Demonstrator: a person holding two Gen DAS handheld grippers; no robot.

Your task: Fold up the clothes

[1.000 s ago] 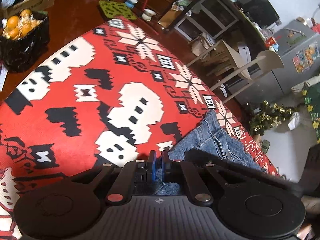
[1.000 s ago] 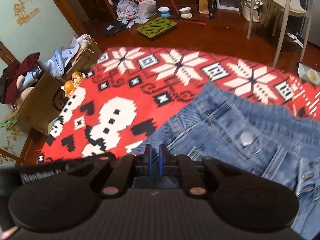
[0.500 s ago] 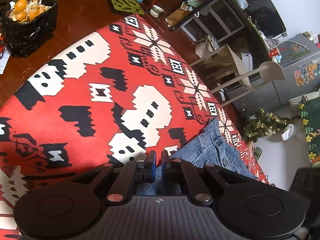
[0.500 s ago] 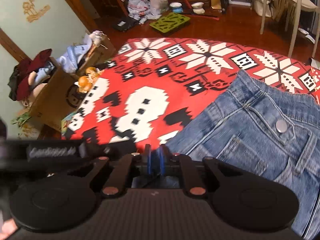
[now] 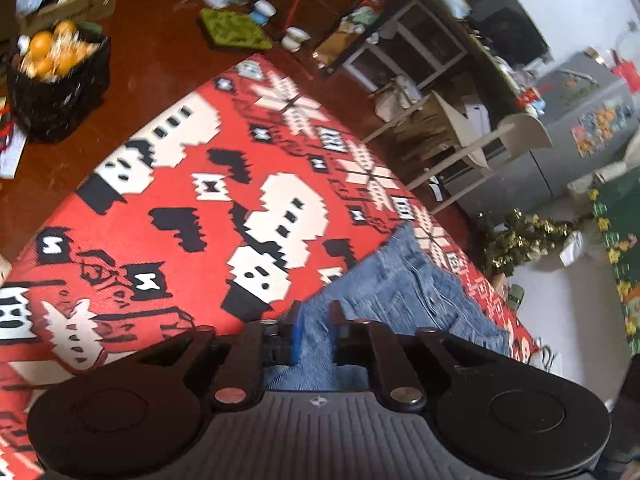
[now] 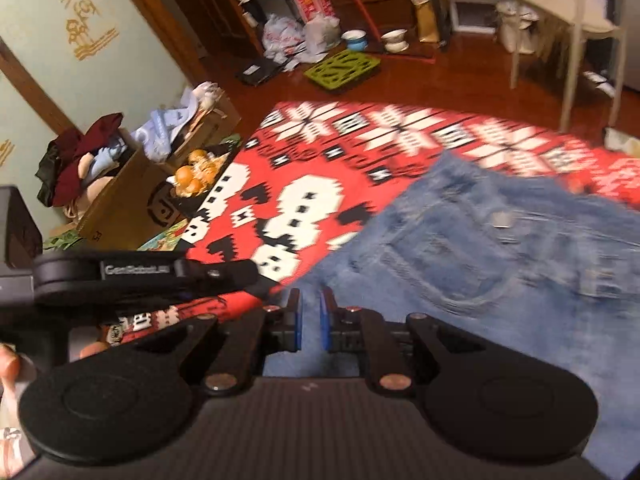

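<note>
Blue denim jeans (image 6: 500,256) lie on a red, white and black patterned cloth (image 6: 304,208), waistband and metal button up. In the left wrist view the jeans (image 5: 404,292) run from my jaws to the far right. My left gripper (image 5: 314,328) has its jaws slightly apart with denim between them. My right gripper (image 6: 310,322) has its jaws slightly apart over the denim edge. The left gripper's body (image 6: 136,272) shows just left of the right one.
A black basket of oranges (image 5: 56,76) stands on the wooden floor at the far left. Cardboard boxes with clothes (image 6: 120,176) sit left of the cloth. A white chair (image 6: 572,36), a green mat (image 6: 342,68) and bowls lie beyond.
Both grippers' jaws have parted a little from their earlier closed pinch on the denim. Both views have shifted; the right wrist view is blurred by motion.
</note>
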